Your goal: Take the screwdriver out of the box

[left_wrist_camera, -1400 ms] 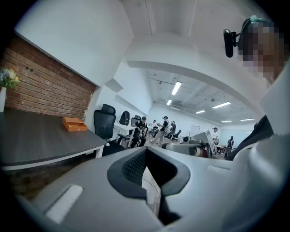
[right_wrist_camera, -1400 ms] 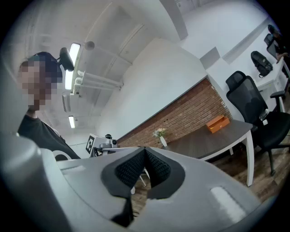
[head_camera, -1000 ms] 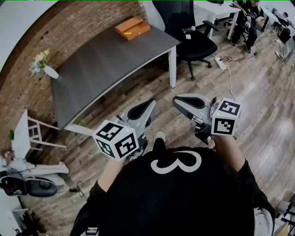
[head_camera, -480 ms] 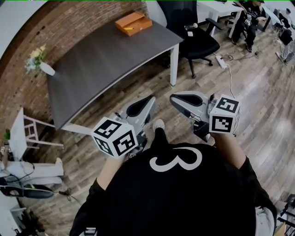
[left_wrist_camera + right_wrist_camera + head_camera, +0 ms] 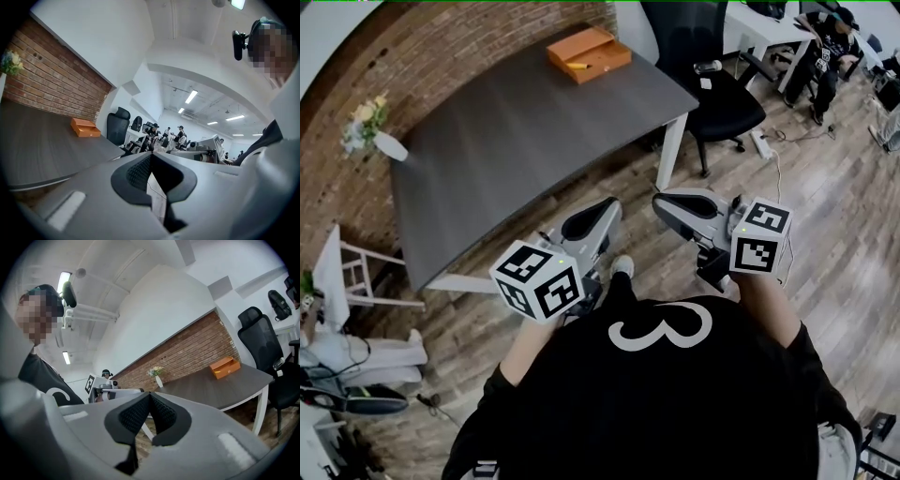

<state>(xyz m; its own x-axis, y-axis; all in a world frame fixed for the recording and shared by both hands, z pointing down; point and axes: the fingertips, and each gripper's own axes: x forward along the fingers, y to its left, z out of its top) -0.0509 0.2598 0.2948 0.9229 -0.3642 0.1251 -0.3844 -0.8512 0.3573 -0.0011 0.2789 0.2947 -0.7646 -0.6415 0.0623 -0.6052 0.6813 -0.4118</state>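
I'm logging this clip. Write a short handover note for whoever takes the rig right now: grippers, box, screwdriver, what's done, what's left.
Left gripper: jaws shut, empty.
Right gripper: jaws shut, empty.
Both are held in front of the person, short of the table.
The orange box sits at the table's far end. A small yellow item in it is likely the screwdriver.
Done: nothing yet.
Left: get to the box, grip the screwdriver, lift it out.
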